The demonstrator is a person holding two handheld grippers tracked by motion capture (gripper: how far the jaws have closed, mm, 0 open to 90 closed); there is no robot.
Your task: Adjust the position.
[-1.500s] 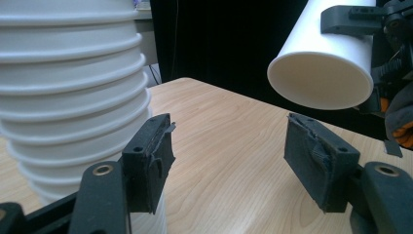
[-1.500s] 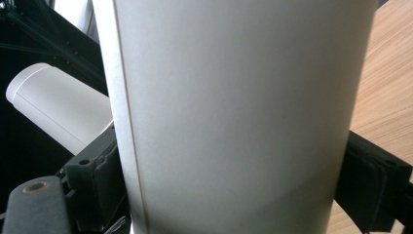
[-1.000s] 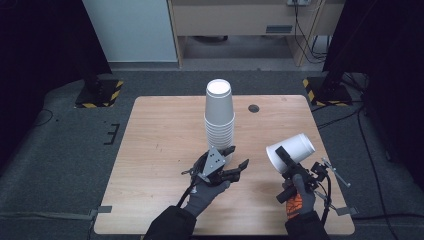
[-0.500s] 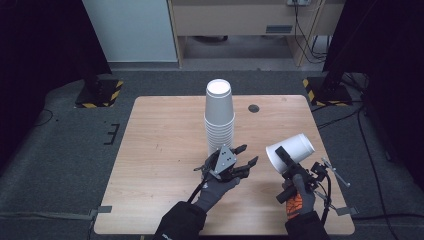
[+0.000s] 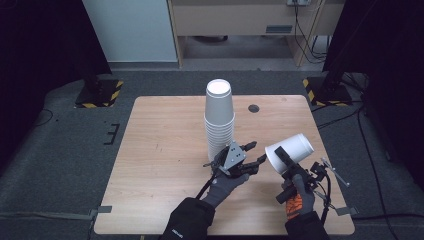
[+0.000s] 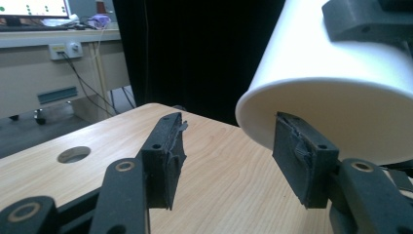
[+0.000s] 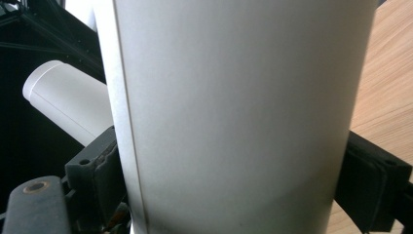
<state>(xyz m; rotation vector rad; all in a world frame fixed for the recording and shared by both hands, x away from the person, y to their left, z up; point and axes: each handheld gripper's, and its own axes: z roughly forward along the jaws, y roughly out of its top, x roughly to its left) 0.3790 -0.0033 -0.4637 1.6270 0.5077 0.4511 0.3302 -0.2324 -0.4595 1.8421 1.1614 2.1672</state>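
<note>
A tall stack of upturned white paper cups stands in the middle of the wooden table. My right gripper is shut on a single white cup, held tilted above the table's right front. In the right gripper view that cup sits between both pads, with the stack behind it. My left gripper lies between the stack's base and the held cup. Its jaws have just been closing and stand half apart with nothing between them. In the left gripper view the cup's rim hangs just beyond the right pad.
A small round hole sits in the table behind the stack. The table's front edge is close under both forearms. Two yellow-and-black striped stand feet rest on the floor on either side, and a cabinet stands behind.
My left gripper has moved right, away from the foot of the stack and up to the rim of the held cup, and its jaws have narrowed. The right gripper and its cup have stayed put.
</note>
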